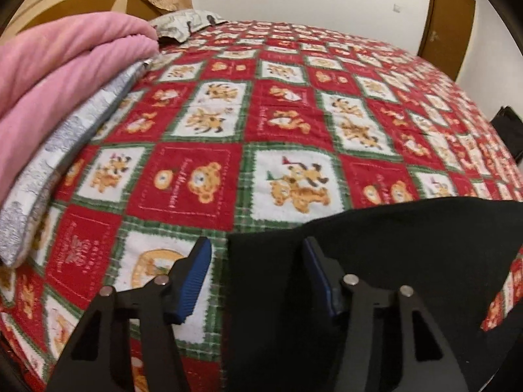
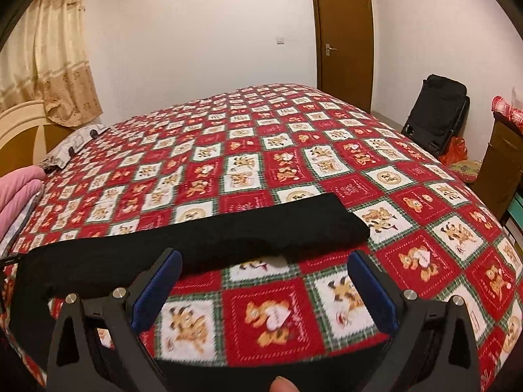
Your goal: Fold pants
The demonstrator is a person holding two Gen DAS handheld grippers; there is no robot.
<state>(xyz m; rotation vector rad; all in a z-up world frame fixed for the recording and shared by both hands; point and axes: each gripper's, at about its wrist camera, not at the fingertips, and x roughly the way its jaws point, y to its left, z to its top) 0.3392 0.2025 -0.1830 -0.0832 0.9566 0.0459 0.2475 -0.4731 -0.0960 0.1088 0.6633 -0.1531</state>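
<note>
Nearest in the left wrist view, the left gripper stood with its jaws spread apart over the near edge of the bed, nothing held between them. Its blue-padded left finger lay above bare bedspread, while its right finger lay over the black pants. Whether that finger touched the cloth could not be told.

In the right wrist view, the right gripper was likewise wide open and held nothing. A fingertip of the person showed at the bottom edge. Between the right gripper's fingers lay the red, white and green checked bedspread, printed with cartoon bears and dogs. Just beyond the fingertips, the pants stretched as a long dark band across the near part of the bed, from near left to the right.

To the left, a folded pink blanket rested on a grey-white quilt. Farther off lay a patterned pillow before a cream headboard and beige curtain. At the far right stood a brown door, a black suitcase and a wooden cabinet.
</note>
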